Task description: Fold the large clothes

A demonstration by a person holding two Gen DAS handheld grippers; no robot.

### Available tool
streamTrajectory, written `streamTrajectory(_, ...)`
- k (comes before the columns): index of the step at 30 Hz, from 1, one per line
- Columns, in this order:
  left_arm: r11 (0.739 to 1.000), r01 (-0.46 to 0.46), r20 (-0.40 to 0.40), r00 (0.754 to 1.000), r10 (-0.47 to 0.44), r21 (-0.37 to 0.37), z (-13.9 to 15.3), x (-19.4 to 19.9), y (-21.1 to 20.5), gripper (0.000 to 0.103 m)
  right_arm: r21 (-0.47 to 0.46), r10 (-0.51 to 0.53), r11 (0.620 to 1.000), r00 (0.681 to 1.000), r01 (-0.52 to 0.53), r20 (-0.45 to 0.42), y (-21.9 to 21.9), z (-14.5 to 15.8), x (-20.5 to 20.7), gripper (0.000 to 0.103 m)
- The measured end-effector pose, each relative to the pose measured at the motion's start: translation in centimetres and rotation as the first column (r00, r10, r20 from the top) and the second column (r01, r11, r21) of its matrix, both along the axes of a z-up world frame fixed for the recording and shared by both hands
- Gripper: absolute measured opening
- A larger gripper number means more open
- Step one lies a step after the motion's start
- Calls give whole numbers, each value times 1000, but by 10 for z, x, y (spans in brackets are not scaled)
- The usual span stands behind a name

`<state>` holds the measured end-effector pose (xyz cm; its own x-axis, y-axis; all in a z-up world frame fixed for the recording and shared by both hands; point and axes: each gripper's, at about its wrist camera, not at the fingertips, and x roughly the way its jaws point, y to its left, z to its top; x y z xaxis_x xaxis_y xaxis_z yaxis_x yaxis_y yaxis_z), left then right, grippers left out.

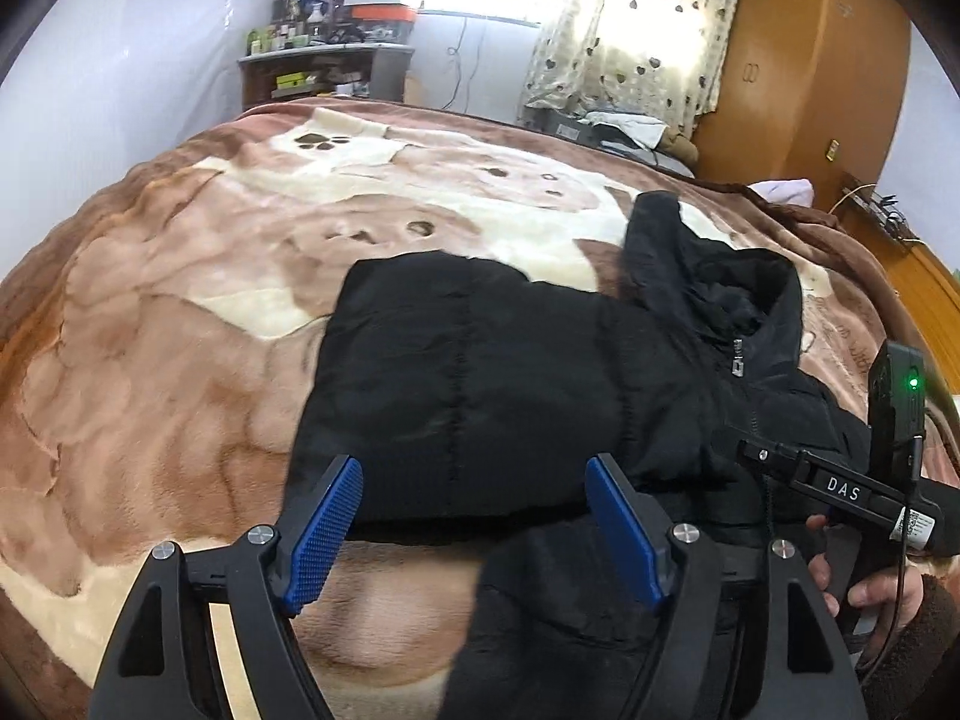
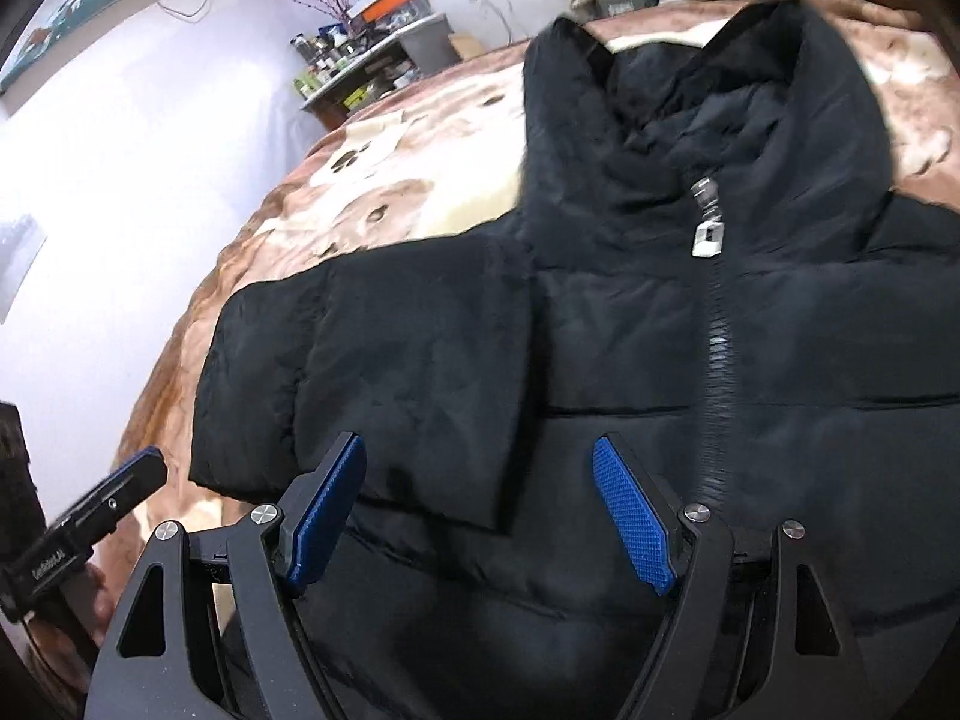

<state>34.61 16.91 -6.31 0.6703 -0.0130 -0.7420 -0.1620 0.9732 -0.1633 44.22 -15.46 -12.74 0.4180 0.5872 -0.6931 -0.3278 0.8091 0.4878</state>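
Observation:
A black hooded puffer jacket (image 1: pixel 480 384) lies front up on the bed, one sleeve folded across its chest (image 2: pixel 384 378), the zipper (image 2: pixel 711 234) done up to the collar. My left gripper (image 1: pixel 474 468) hangs open just above the folded sleeve's near edge, nothing between its blue pads. My right gripper (image 2: pixel 480 456) is open too, over the jacket's chest left of the zipper, and holds nothing. In the left wrist view the right gripper's body (image 1: pixel 840 489) and the hand (image 1: pixel 864 588) on it show at the right edge. The left gripper's tip (image 2: pixel 132 468) shows at the lower left of the right wrist view.
A brown and cream plush blanket (image 1: pixel 180 360) covers the bed. Behind the bed stand a cluttered shelf (image 1: pixel 324 66), a curtained window (image 1: pixel 630 30) and a wooden wardrobe (image 1: pixel 810 78). A white wall (image 2: pixel 120 150) runs along the bed's left side.

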Motion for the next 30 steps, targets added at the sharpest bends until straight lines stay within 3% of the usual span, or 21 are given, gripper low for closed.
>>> streamTrajectory(3,1000,-18,-24,1000,17,-12,-7,1,7,76,-12,16,1000,1000,-16,13,11,-1,3,70)
streamTrajectory(4,1000,-21,-28,999,21,-12,-8,2,8,76,-12,16,1000,1000,-15,9,14,-2,4,56)
streamTrajectory(7,1000,-18,-27,999,18,7,-11,2,7,76,-29,5,1000,1000,-5,-5,19,-4,7,41)
streamTrajectory(11,1000,-24,-32,999,24,0,-10,2,8,76,21,1,1000,1000,0,-17,14,-3,7,6)
streamTrajectory(21,1000,-20,-18,1000,20,20,7,0,-3,76,65,-38,997,996,33,76,-20,40,-18,3)
streamTrajectory(30,999,27,17,999,-27,31,28,6,-37,76,40,-212,977,970,209,114,-113,70,-44,3)
